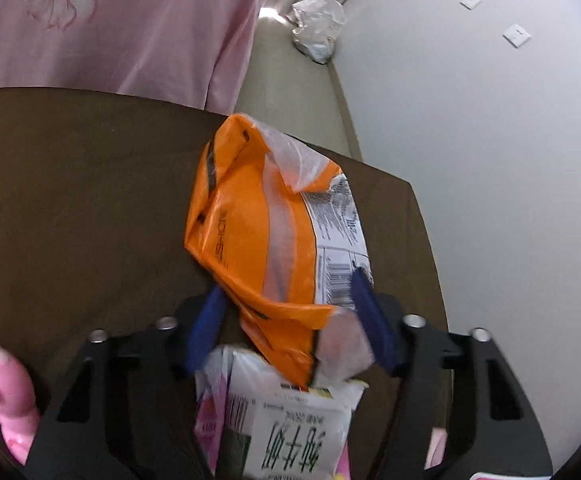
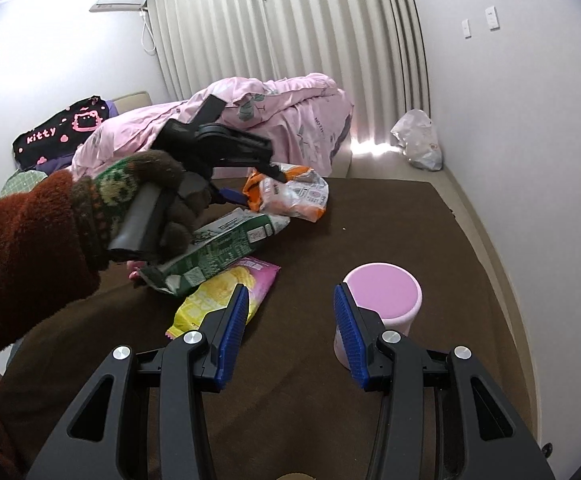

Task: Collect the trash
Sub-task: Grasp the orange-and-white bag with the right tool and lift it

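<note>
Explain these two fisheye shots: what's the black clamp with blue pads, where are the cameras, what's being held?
No robot arm: a person holds a handheld gripper in each hand, with a camera looking along its fingers. The left wrist view shows the left gripper, fingers apart around an orange snack bag, not visibly clamped. The right wrist view shows the right gripper open and empty, above a brown surface with a green wrapper, a yellow-and-pink chip bag and a pink cup. The gloved left hand is there too.

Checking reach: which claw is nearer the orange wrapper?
Left. The left claw straddles the orange wrapper, jaws open. The right claw hangs well back by the pink tub.
</note>
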Demonstrator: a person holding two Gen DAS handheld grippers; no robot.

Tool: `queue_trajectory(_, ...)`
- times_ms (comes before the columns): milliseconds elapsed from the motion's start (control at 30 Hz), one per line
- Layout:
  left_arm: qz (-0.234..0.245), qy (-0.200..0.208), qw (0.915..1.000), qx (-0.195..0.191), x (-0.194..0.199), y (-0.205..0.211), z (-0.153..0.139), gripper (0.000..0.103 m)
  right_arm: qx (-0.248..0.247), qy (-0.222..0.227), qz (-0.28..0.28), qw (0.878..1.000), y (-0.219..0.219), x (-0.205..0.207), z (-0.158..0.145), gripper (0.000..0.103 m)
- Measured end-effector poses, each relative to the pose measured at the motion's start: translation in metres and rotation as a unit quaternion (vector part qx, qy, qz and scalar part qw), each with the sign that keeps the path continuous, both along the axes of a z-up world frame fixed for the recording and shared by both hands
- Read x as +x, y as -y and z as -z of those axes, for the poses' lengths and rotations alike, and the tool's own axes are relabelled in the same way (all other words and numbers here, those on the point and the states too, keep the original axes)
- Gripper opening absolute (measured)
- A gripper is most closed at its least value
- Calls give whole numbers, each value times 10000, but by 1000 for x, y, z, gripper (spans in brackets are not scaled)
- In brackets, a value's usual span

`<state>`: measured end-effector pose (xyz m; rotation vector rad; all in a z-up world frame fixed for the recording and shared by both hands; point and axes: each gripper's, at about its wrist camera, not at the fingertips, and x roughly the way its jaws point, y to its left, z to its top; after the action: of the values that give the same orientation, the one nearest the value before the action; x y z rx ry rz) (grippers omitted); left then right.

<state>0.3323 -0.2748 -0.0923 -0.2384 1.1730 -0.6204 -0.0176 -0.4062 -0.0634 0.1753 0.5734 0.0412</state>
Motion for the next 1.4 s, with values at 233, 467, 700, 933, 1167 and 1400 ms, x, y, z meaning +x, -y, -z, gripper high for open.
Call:
queue_trajectory(233, 210, 876, 9957, -224, -85, -52, -41, 14, -35, -61, -122, 9999, -10, 3, 1, 42)
queue_trajectory(467, -146, 1125, 9920, -551, -158, -132, -54, 6, -136, -58, -378, 9992, -31, 7, -8, 42)
queue_trajectory(700, -554, 1426, 9881, -138, -199, -173, -50, 31, -166, -4, -801, 9966, -55, 40, -28, 42)
queue_trajectory(933, -1259, 1687, 9767, 426, -195, -203, -51, 62, -105, -294, -930, 9952, -64, 143, -57, 55)
queue_trajectory(1167, -1627, 1848, 9650, 900, -195, -226, -40, 64, -122, -1136, -414, 9926, -60, 248, -20, 55)
queue_trajectory(1400, -1646, 1686, 9697, 647, -189, -240, -32, 64, 69, -2146, -479, 9755, -58, 292, 30, 21)
